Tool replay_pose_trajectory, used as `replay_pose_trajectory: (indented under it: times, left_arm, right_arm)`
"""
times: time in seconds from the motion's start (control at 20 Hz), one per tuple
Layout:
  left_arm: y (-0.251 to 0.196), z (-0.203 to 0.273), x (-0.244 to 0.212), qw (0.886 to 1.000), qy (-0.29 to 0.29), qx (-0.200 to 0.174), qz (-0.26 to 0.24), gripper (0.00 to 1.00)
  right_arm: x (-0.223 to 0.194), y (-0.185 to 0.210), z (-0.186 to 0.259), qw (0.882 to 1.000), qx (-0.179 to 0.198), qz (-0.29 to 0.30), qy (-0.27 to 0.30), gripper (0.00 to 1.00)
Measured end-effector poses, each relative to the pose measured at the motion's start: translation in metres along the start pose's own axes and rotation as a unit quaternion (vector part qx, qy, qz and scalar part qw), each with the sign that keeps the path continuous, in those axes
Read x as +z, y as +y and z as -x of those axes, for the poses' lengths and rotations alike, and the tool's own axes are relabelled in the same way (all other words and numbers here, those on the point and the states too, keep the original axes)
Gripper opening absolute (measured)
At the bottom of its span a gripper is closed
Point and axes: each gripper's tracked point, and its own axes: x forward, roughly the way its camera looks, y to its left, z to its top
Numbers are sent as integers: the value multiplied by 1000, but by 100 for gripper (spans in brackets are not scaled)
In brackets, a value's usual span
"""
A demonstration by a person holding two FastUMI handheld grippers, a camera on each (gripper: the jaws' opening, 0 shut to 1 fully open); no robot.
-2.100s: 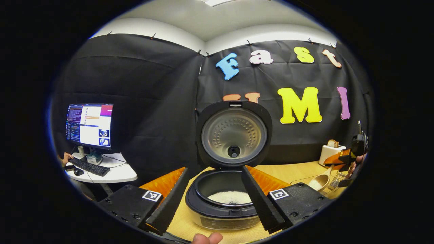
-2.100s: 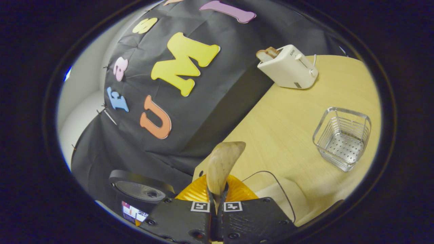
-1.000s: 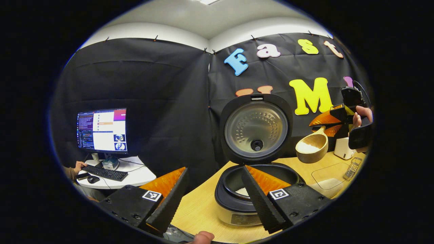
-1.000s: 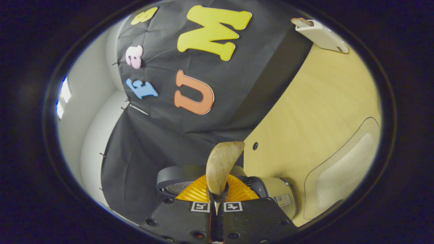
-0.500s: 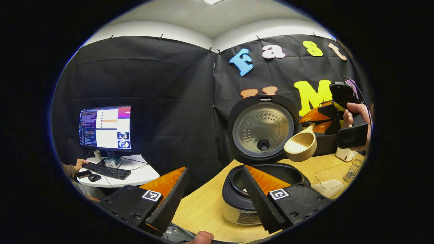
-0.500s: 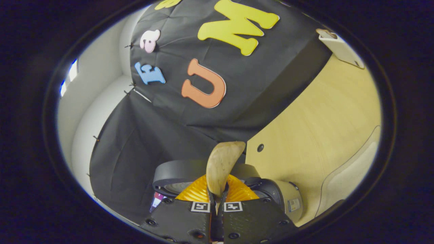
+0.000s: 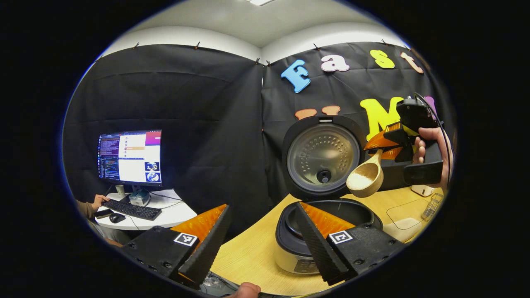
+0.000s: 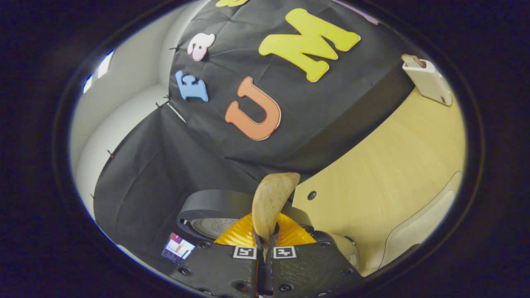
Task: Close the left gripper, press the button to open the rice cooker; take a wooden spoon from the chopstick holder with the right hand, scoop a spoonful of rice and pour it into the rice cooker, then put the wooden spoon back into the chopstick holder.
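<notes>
Rice cooker (image 7: 327, 231), a round dark-rimmed pot with a pale metal body, stands on the light wood-grain counter (image 7: 248, 256) with its black lid (image 7: 323, 157) swung upright; the lid's inner plate is dull silver metal, dimpled in rings around a dark centre vent. A small label on the cooker's front is too blurred to read.

Above and to the right of the cooker, the right gripper (image 7: 391, 142) is held in a person's hand (image 7: 430, 149), raised well off the counter and angled down toward the pot. Its fingers are pressed together on the handle of the pale, smooth, round-bowled wooden spoon (image 7: 366, 179), whose bowl carries a small heap of white rice and hangs beside the lid, over the cooker's right rim. In the right gripper view the spoon (image 8: 271, 203) rises from between the clamped fingers, its back curved and matte, with the cooker's lid (image 8: 211, 213) below it.

In front of the cooker, the left gripper (image 7: 258, 231) is low, its ribbed fingers spread wide apart and holding nothing.

Right of the cooker at the counter's far edge are a wire chopstick holder (image 7: 430, 205) and a cream toaster (image 8: 428, 80).
</notes>
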Motion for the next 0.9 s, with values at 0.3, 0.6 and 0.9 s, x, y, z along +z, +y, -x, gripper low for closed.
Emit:
replay_pose_trajectory:
  times: [0.3,0.6,0.9]
  left_arm:
    - [8,1,2,1000,-4,6,1,99]
    - [11,-1,-1,1000,-1,8,5,99]
    - [13,1,0,1000,-2,6,10,99]
  right_arm:
    - [1,1,-1,996,-15,68,-56,0]
    - [0,3,2,986,-28,128,-100,0]
    - [-22,10,4,981,-21,162,-106,0]
